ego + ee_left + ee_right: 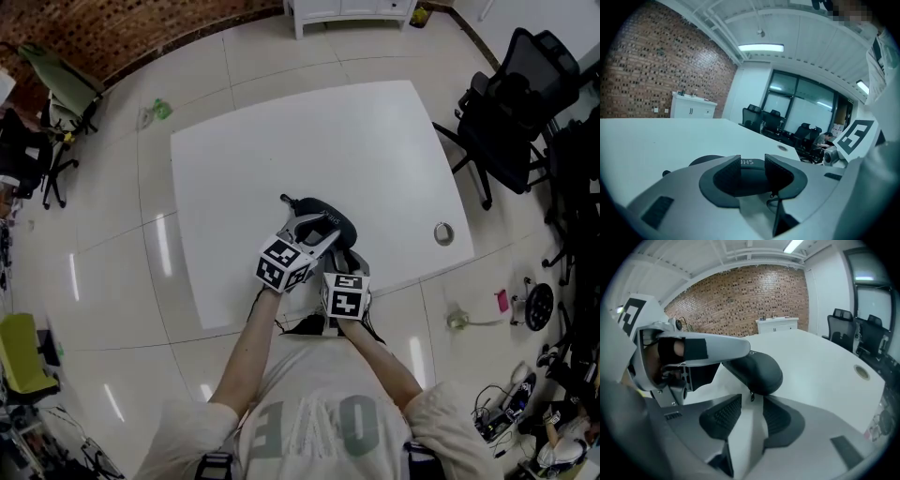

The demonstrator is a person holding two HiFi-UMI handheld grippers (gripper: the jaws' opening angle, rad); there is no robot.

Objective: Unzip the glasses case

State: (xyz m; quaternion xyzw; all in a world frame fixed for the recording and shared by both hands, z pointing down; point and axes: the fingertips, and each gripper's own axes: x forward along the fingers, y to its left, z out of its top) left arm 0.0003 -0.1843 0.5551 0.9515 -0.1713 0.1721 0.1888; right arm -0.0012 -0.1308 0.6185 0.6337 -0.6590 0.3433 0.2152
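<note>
Black and rounded, the glasses case [328, 217] lies on the white tabletop [309, 131], close to the edge nearest the person. Both tools crowd in on it from that edge.

The left hand-held gripper [312, 231] reaches onto the case from the person's side. In the left gripper view its jaws stand a little apart, with the dark shell and some pale lettering filling the gap beyond them. The case is broader than that gap, so the pads are not clamped round it. Whether the tips rest on the shell is hard to judge from here. In the right gripper view one grey finger of the left tool lies along the top of the case.

The right hand-held gripper [752, 402] sits just beside the case's near end, jaws parted. A small zipper pull [751, 396] hangs from the rim of the case right at the jaw tips, in the gap and not pinched.

A small ring-shaped object [443, 233] lies well to the right of the case, near the tabletop's edge
</note>
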